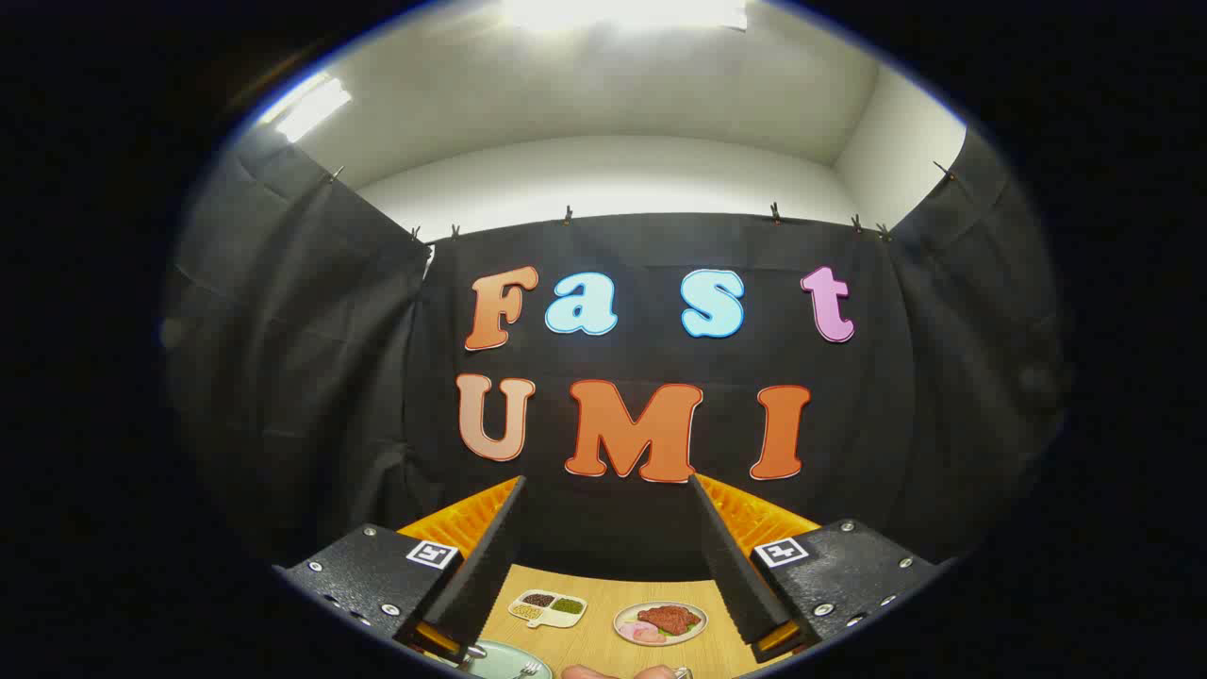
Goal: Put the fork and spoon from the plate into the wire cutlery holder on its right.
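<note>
My gripper is open, its fingers spread wide, raised well above the wooden table and facing the back wall. Nothing is between the fingers. Low down by the left finger lies a pale green plate, only partly visible. A fork rests on its right part with the tines showing, and a shiny utensil end, perhaps the spoon, lies at its left rim beside the finger. A small metallic piece shows to the plate's right; I cannot tell if it is the wire holder.
On the table beyond the plate lie a flat picture of a divided tray of grains and a picture of a plate of meat. Pinkish rounded shapes sit at the table's near edge. Black cloth walls close in the booth.
</note>
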The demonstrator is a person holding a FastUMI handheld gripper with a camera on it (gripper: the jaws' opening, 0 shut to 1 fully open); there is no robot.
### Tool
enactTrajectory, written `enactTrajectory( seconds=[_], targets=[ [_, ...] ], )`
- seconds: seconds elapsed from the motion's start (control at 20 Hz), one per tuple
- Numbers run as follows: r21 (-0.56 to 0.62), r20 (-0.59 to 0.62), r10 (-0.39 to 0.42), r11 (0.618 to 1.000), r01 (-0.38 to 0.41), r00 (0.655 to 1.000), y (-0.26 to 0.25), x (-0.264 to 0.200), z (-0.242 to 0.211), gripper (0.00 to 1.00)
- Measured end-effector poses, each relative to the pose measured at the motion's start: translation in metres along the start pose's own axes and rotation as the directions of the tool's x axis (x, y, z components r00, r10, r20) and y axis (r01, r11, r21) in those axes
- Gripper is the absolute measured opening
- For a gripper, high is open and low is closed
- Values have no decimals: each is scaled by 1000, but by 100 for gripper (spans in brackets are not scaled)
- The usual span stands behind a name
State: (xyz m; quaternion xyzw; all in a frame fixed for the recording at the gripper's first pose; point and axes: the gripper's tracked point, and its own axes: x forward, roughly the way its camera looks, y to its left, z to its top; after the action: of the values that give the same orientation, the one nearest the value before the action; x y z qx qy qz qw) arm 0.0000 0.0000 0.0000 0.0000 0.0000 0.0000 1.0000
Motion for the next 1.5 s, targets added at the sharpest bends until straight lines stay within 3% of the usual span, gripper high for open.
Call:
enactTrajectory(
  seconds=[0.6,0.8,1.0,1.15,1.25,1.35,1.5],
  targets=[
    [-10,14,-7,1000,7,1000,2,7,4,98],
    [-15,-61,-18,1000,18,998,2,11,-20,98],
    [5,-208,29,1000,-29,978,23,12,-66,98],
    [9,-341,60,998,-61,938,44,14,-113,98],
    [33,-439,98,995,-94,893,64,13,-149,98],
    [79,-537,145,989,-122,831,84,7,-185,98],
    [153,-684,185,982,-109,705,101,-5,-232,97]
  ],
)
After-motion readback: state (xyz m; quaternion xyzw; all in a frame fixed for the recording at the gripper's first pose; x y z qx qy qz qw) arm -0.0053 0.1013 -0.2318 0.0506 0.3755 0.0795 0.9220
